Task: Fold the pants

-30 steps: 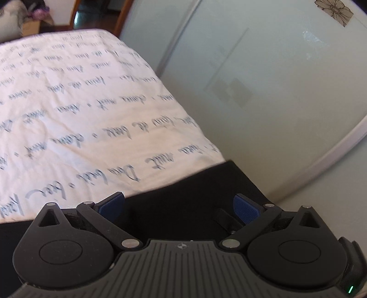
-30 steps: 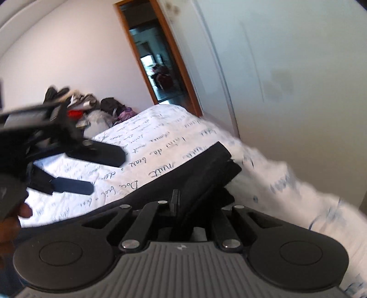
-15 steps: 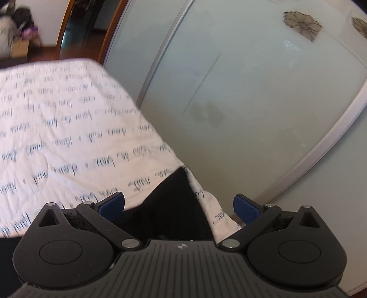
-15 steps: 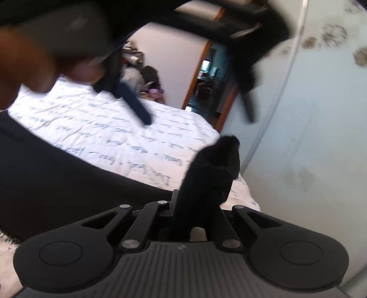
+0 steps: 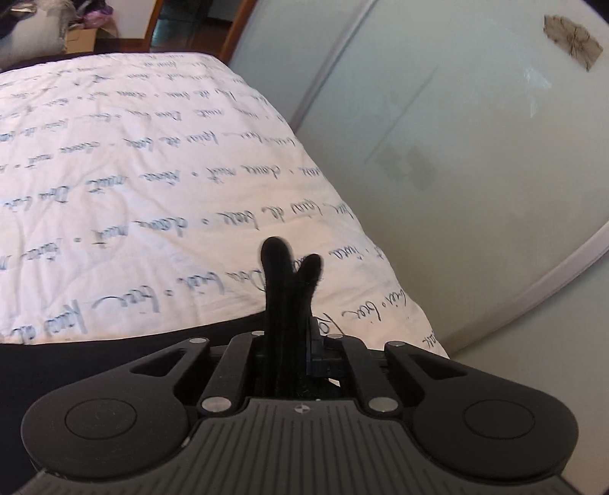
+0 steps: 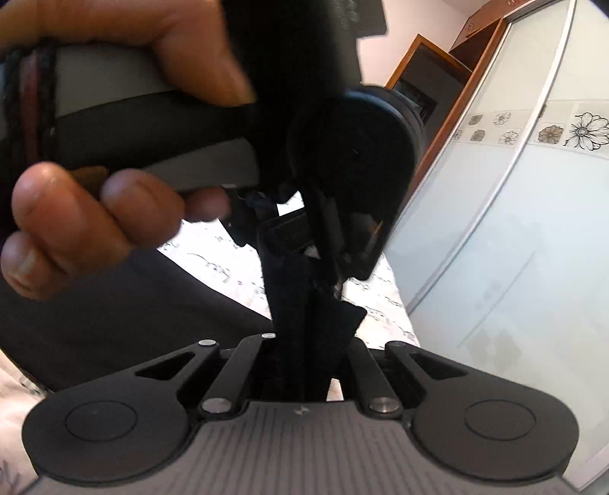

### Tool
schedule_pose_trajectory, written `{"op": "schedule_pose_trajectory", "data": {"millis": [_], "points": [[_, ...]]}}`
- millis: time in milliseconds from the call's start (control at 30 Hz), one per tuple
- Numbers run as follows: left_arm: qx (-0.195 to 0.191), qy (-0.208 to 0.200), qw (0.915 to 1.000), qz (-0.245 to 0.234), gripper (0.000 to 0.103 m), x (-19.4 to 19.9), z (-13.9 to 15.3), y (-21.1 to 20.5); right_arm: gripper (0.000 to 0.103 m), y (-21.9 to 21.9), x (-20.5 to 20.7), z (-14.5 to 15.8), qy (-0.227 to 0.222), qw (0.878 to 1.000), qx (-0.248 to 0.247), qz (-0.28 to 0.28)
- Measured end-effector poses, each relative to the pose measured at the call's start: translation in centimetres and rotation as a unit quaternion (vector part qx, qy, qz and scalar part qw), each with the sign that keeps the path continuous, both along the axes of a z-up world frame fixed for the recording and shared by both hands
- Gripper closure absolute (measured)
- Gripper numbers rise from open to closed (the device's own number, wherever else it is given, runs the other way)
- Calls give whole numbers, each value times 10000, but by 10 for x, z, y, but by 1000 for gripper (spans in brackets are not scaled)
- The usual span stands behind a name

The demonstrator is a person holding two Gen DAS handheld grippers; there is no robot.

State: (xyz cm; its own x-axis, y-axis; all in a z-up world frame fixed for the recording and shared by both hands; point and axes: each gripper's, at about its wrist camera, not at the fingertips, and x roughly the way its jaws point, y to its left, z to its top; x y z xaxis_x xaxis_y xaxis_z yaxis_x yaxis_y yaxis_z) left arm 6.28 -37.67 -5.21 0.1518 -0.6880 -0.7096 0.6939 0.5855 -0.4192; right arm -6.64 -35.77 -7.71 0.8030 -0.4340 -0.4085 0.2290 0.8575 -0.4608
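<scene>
Pants [image 5: 281, 300] between both grippers' fingers

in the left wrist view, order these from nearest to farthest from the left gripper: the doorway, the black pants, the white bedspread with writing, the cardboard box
1. black pants: pinched in the left gripper, sticking up between its fingers.
2. white bedspread: just beyond, spreading ahead and left.
3. cardboard box and doorway: both past the bed's far end, top left; too close to call.

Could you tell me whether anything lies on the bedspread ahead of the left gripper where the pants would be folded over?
Nothing visible does. The left gripper is shut on the black pants, and the white bedspread ahead shows only its script print.
</scene>
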Motion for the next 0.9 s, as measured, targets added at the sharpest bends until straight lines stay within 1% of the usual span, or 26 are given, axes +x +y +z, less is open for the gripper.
{"op": "schedule_pose_trajectory", "data": {"millis": [67,200,333,467,633,733,833,867,900], "points": [[-104,-66,9999,91,97,0,7,15,100,9,1,2,-34,9999,-10,109],[-133,-415,9989,179,97,-2,23,49,100,33,3,12,-151,9992,-28,376],[-55,-525,9978,400,97,4,29,95,100,63,6,20,-218,9969,37,750],[202,-485,9957,765,97,17,19,142,100,97,19,14,-90,9915,181,1288],[578,-324,9911,1159,97,42,-4,188,100,136,44,-8,232,9826,219,1832],[723,-229,9891,1260,97,52,-21,205,100,149,53,-21,467,9785,201,1998],[719,-203,9884,1325,96,56,-31,217,100,154,50,-26,619,9760,167,2079],[726,-218,9882,1333,95,56,-33,219,100,157,50,-27,658,9752,160,2109],[733,-225,9878,1355,91,56,-35,222,100,154,55,-26,688,9745,145,2132]]}}
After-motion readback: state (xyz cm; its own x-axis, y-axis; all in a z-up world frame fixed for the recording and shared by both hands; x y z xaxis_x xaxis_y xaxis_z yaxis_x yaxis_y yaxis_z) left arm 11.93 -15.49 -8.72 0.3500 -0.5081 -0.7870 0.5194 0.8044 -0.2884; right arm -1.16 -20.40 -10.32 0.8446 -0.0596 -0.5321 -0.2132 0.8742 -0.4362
